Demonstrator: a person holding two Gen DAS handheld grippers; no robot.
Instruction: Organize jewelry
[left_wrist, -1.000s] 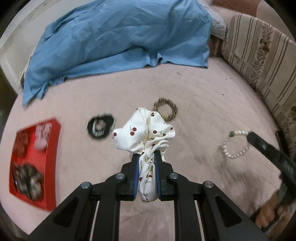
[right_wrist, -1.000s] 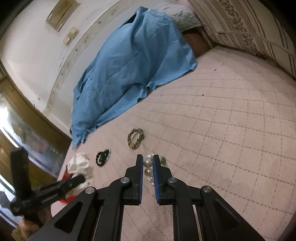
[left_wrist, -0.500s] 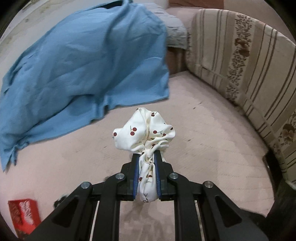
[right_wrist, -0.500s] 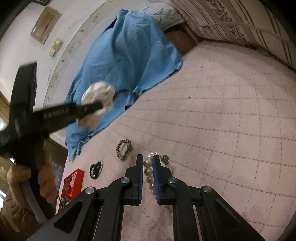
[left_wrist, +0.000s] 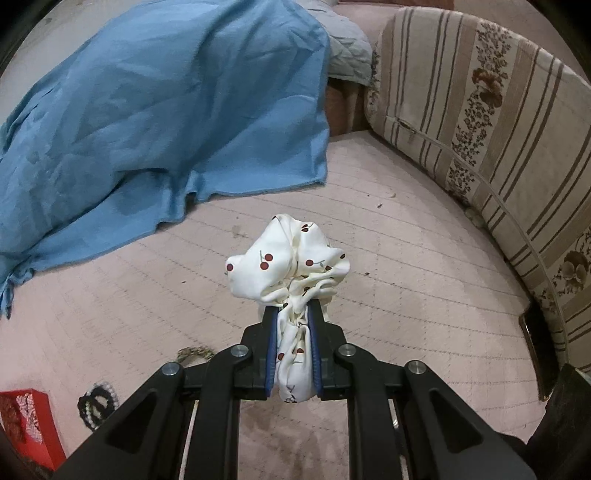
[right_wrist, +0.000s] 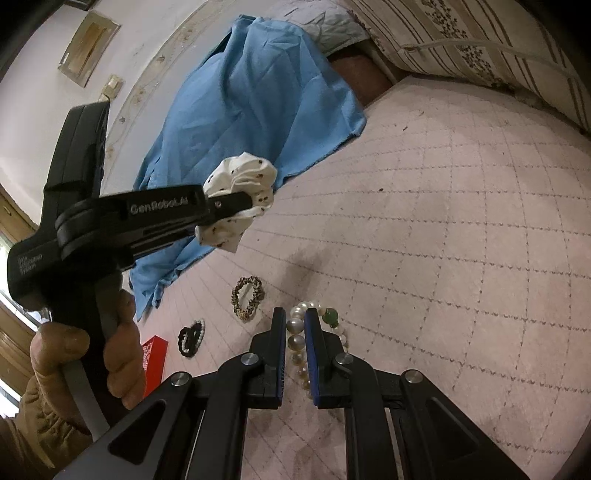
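Note:
My left gripper (left_wrist: 292, 314) is shut on a white scrunchie with red cherries (left_wrist: 286, 266), held in the air above the pink quilted surface (left_wrist: 406, 277). From the right wrist view the same scrunchie (right_wrist: 240, 195) hangs from the left gripper (right_wrist: 245, 201) at upper left, with a hand (right_wrist: 85, 354) on its handle. My right gripper (right_wrist: 295, 319) is shut on a pearl bracelet (right_wrist: 295, 343) with a green bead (right_wrist: 330, 316), low over the surface. A gold-brown scrunchie (right_wrist: 247, 297), a black-and-pearl bracelet (right_wrist: 191, 336) and a red box (right_wrist: 153, 360) lie to its left.
A blue cloth (left_wrist: 147, 110) covers the far left of the surface. A striped floral cushion (left_wrist: 498, 129) runs along the right side. In the left wrist view the red box (left_wrist: 27, 424) with jewelry sits at bottom left, beside the black-and-pearl bracelet (left_wrist: 98, 406).
My left gripper has swung to the right with the cherry scrunchie, so the box and bracelets slid to the view's lower left. The right gripper has stayed on the pearl bracelet.

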